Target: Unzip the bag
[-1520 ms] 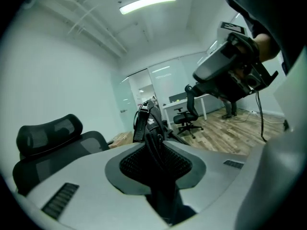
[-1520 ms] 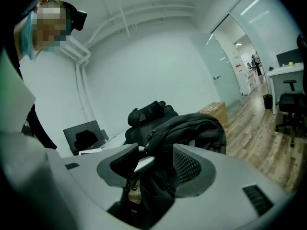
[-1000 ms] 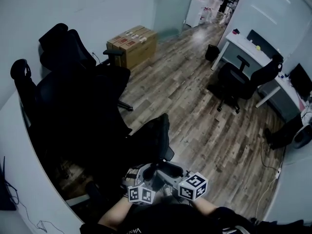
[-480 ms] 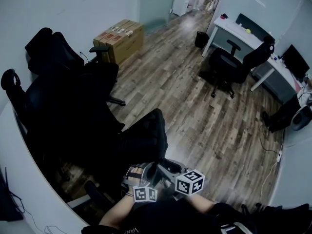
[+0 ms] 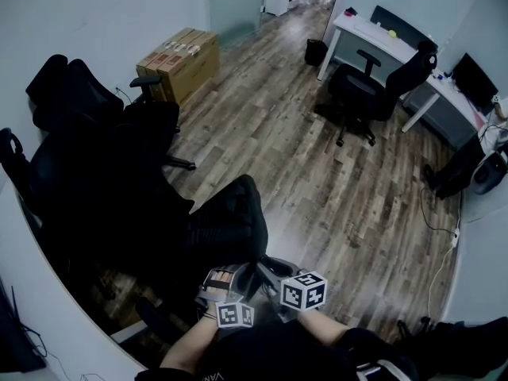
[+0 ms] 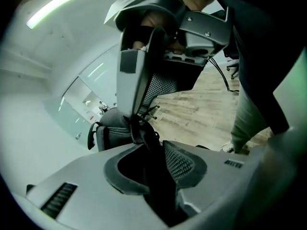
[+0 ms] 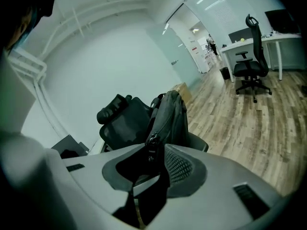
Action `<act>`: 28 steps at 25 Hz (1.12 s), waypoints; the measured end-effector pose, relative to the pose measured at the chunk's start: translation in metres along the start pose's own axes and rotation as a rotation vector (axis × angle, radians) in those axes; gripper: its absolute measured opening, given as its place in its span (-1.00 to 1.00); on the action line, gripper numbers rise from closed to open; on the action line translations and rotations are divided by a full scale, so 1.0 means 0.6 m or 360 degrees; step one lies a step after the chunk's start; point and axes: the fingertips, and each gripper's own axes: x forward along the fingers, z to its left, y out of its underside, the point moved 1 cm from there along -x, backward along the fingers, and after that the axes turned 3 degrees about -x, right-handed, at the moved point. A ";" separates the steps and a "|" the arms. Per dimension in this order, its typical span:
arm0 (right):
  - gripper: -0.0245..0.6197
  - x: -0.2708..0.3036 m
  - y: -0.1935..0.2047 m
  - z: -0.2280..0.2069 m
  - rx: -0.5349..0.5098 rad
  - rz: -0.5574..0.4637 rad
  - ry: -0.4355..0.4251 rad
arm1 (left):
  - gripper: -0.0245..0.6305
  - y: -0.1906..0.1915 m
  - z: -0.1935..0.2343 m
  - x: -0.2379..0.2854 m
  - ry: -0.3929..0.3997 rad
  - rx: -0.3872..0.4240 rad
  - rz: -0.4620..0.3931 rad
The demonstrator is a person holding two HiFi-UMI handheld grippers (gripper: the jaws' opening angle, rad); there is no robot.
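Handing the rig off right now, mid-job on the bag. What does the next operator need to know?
Left gripper: shut on a fold of the bag, steadying it.
Right gripper: jaws closing around the zipper pull, not yet pinching it.
Bag: upright on a chair seat, directly ahead of both grippers.
Done: bag held, pull lined up between the jaws.
Left: finish the pinch, then draw the pull along the zip, which looks closed beyond the pull.
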 end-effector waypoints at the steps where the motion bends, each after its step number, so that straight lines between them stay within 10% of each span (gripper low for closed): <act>1: -0.49 -0.001 0.001 -0.004 0.0005 0.0007 -0.0011 | -0.56 -0.001 0.000 0.002 0.0006 -0.0010 -0.0001; 16: -0.66 -0.030 -0.024 -0.046 -0.0044 -0.0053 -0.0123 | -0.56 -0.009 0.000 0.006 -0.0044 -0.0095 0.0101; 28: -0.33 -0.012 -0.032 -0.004 -0.0686 0.0067 -0.0474 | -0.57 -0.015 0.007 -0.008 -0.0177 -0.0221 0.0232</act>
